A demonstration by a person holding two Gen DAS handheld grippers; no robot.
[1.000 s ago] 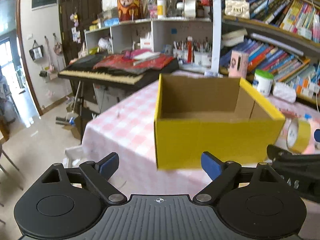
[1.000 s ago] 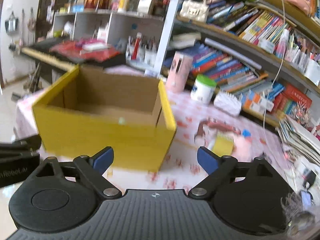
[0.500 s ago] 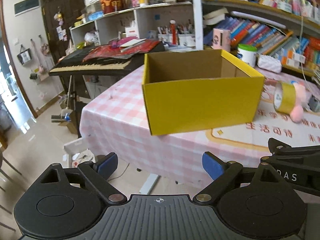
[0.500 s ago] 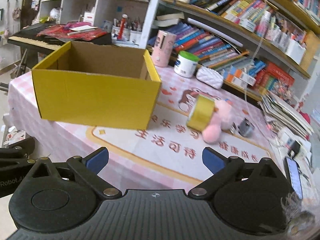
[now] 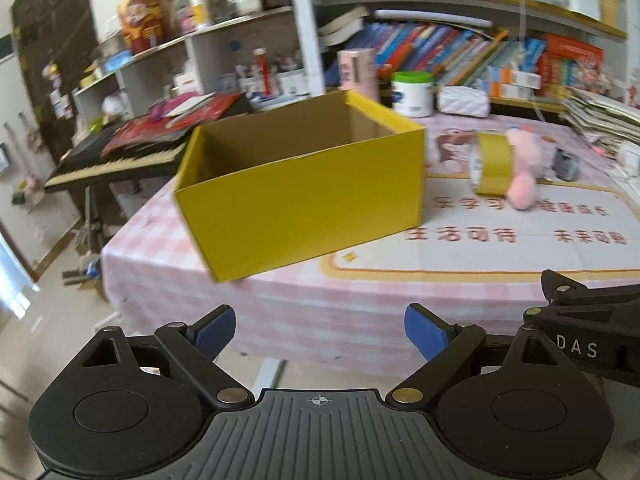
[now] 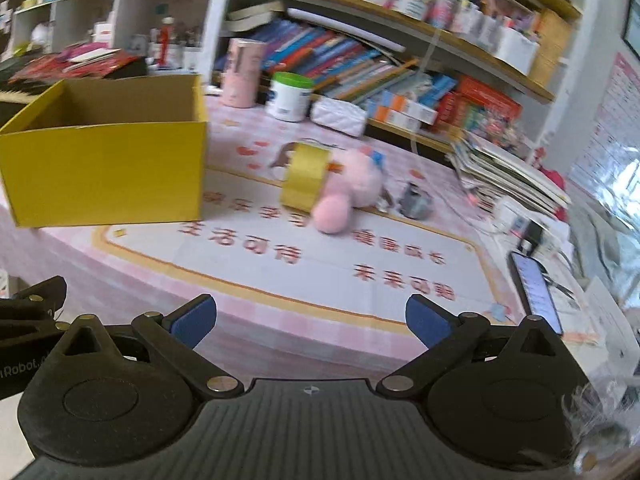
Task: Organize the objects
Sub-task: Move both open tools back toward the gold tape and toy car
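Both claws are hanging in front of the counter (image 6: 280, 280), holding nothing: the left claw (image 5: 320, 330) is spread wide, the right claw (image 6: 310, 318) is spread wide too. The tape (image 6: 304, 180) is standing on its edge against the pink toy (image 6: 352, 184), just beside the empty yellow box (image 5: 300, 200). A careless touch is likely to roll the tape away, because it is round and smooth; the soft toy may sag.

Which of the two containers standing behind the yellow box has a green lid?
The white jar, squat with a green lid; the taller pink canister to its left shows no green.
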